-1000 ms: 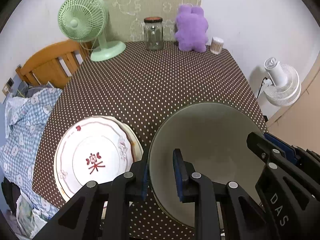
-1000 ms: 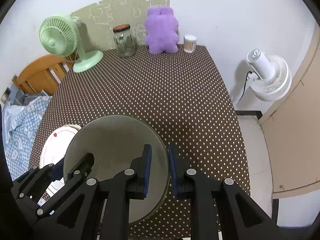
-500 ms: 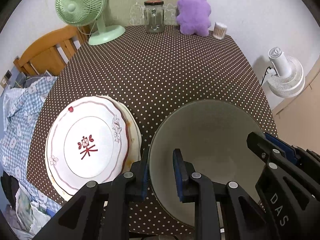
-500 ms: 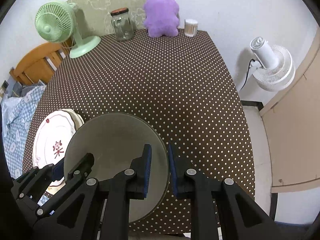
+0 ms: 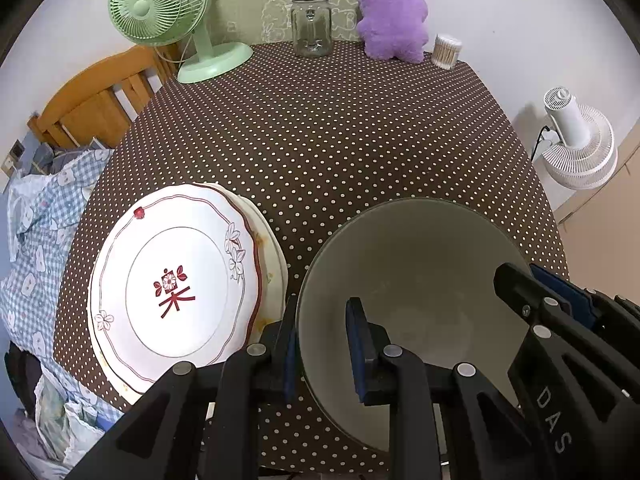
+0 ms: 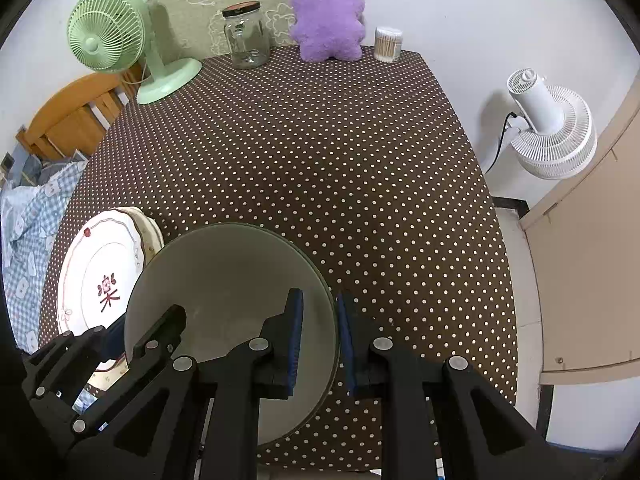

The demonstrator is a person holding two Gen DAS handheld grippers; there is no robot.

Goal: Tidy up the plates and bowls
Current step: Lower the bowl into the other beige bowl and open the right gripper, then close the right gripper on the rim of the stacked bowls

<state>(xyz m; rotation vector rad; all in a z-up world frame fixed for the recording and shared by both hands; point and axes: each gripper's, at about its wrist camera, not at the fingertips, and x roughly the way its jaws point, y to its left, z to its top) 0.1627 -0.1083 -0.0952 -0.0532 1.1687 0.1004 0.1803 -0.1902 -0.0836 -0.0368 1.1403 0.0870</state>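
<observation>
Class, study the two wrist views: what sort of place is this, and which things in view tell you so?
Most likely a room in someone's home, perhaps a bedroom corner. Clues: a wooden bed frame with checked bedding beside the table, a purple plush toy, and household fans.

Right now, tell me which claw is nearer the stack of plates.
Left. The left claw grips the bowl rim on the side right beside the stack of plates. The right claw grips the opposite rim, with the bowl between it and the stack.
</observation>
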